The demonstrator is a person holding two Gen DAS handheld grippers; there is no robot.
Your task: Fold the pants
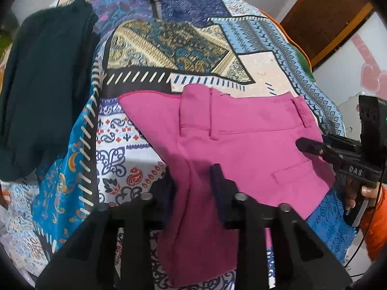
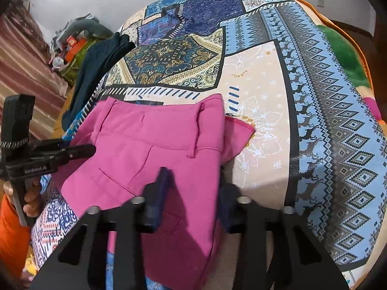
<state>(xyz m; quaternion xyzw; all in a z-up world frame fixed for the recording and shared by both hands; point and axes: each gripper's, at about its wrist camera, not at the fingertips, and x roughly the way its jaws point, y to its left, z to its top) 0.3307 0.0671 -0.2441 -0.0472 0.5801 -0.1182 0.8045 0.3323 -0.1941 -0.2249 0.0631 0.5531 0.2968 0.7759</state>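
While we hold both tools low over the bed, these lines cover what we see.
Pants: pink pants lie partly folded on the patterned bedspread, near its front edge.
Handling: we judge them light, soft and limp; best taken at the folded edges.
Left gripper: narrowed onto the cloth's left edge, apparently pinching it.
Right gripper: likewise closed on the right edge.
Writing: "GenRobot.AI" on the left tool; other lettering unclear.
Nearby: dark garment, well apart.

- Left gripper: black frame, dark navy finger pads, round silver bolt heads.
- Right gripper: matching black build.
- Orange sleeve.
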